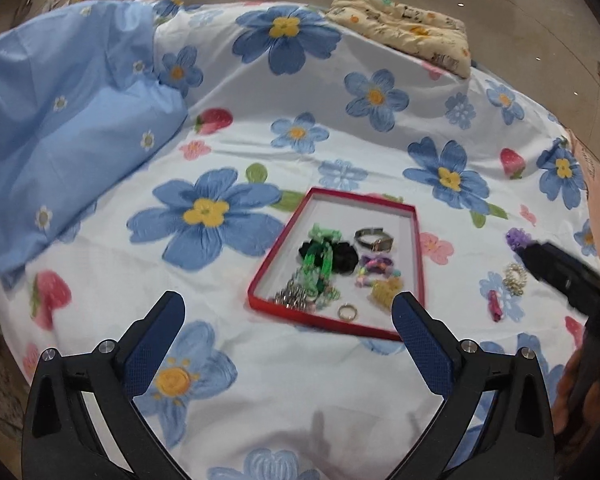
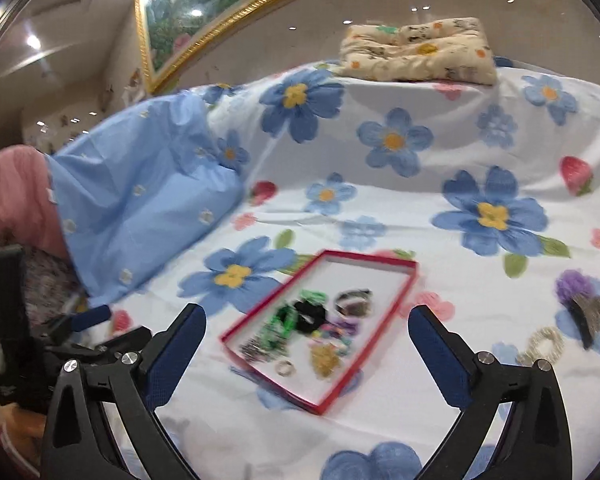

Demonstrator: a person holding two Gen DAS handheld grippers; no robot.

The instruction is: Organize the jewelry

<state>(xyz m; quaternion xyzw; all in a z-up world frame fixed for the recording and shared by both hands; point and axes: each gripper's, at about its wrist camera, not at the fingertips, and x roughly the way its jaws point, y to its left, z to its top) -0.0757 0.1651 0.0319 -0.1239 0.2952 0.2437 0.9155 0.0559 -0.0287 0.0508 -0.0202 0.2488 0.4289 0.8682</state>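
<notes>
Hovering wide open, empty: left gripper (image 1: 288,312), right gripper (image 2: 306,330), lower frame. Red tray (image 1: 416,216) centre, collecting jewelry; pearl bracelet (image 1: 515,278) outside, right, probably next.

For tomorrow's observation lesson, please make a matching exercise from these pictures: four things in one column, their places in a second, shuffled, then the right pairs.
Things:
1. wristwatch
2. pearl bracelet
3. patterned cushion
4. light blue quilt

Places:
A. on the raised far end of the bed
B. bunched at the bed's left side
C. inside the red tray
D. on the floral sheet, right of the tray

Pairs: 1-C, 2-D, 3-A, 4-B
</notes>
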